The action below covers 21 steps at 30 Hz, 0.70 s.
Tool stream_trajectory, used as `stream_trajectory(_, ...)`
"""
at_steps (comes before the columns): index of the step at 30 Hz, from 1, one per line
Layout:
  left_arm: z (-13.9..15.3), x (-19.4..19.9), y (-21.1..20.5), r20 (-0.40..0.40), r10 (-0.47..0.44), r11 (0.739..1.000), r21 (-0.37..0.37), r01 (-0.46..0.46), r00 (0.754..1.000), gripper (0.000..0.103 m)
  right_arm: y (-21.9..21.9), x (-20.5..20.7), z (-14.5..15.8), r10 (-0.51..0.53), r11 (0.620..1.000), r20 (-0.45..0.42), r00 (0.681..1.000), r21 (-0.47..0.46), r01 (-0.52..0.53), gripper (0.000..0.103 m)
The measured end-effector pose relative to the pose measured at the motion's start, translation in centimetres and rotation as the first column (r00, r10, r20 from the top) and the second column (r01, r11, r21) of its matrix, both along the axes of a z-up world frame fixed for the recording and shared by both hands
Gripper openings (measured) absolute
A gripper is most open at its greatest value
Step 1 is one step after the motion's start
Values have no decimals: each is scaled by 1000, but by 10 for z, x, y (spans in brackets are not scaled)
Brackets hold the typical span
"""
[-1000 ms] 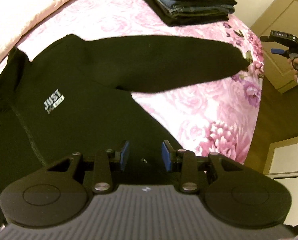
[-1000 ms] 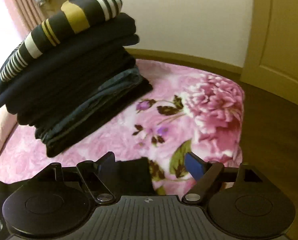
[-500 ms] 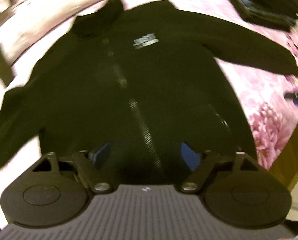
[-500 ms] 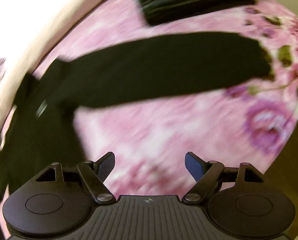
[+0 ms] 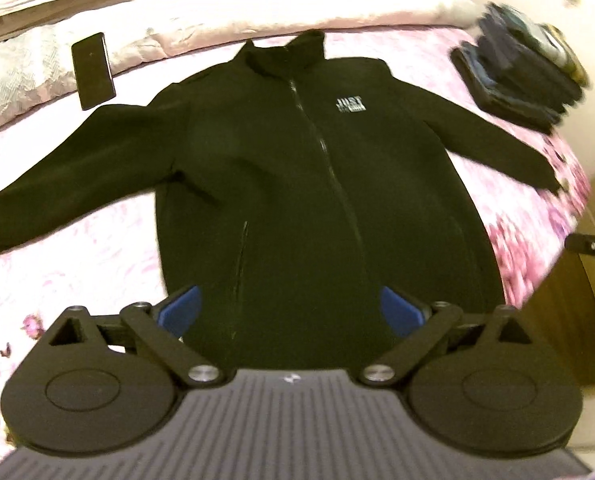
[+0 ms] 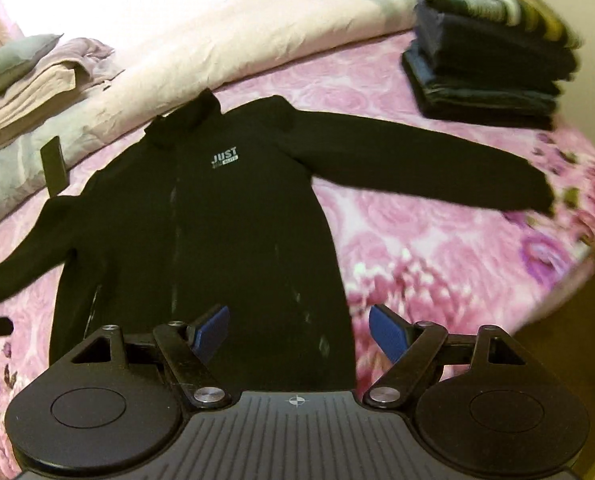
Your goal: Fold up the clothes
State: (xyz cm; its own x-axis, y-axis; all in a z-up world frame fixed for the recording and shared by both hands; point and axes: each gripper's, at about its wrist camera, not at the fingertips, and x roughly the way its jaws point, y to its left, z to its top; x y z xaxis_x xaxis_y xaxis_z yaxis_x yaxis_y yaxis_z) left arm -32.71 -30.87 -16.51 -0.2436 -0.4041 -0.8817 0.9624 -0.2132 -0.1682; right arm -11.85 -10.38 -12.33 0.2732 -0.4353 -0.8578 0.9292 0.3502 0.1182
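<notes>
Black zip-front fleece jacket (image 5: pixel 297 184) with grey "JUST" chest print lies flat, front up, on pink floral bedspread (image 6: pixel 437 248), both sleeves spread out, collar toward cream duvet (image 5: pixel 257 4). My left gripper (image 5: pixel 293 312) above jacket hem, blue pads (image 5: pixel 181 306) apart and widening, nothing between. My right gripper (image 6: pixel 299 330) above hem's right edge, fingers apart, empty. Stack of folded dark clothes (image 6: pixel 493 56) beyond right sleeve. Black phone (image 5: pixel 93 70) near left shoulder.
</notes>
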Motion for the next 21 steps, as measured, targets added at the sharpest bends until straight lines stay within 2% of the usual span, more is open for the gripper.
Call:
stream_trajectory(4,16,31,45,-28,-49,998,-42,48,998,95,66,18,9,-40,999,-11,999,27,40,80)
stream_trajectory(10,17,60,96,-24,-33,999,-25,32,999,95,133,34,22,-7,999,-66,998,41,9,80)
stream_trajectory(16,22,78,130,45,-16,999,-37,18,999,95,159,34,26,19,998,-92,996,69,-13,80)
stream_trajectory(21,24,86,139,84,21,999,34,-24,996,95,166,42,31,54,997,-119,991,66,-47,80)
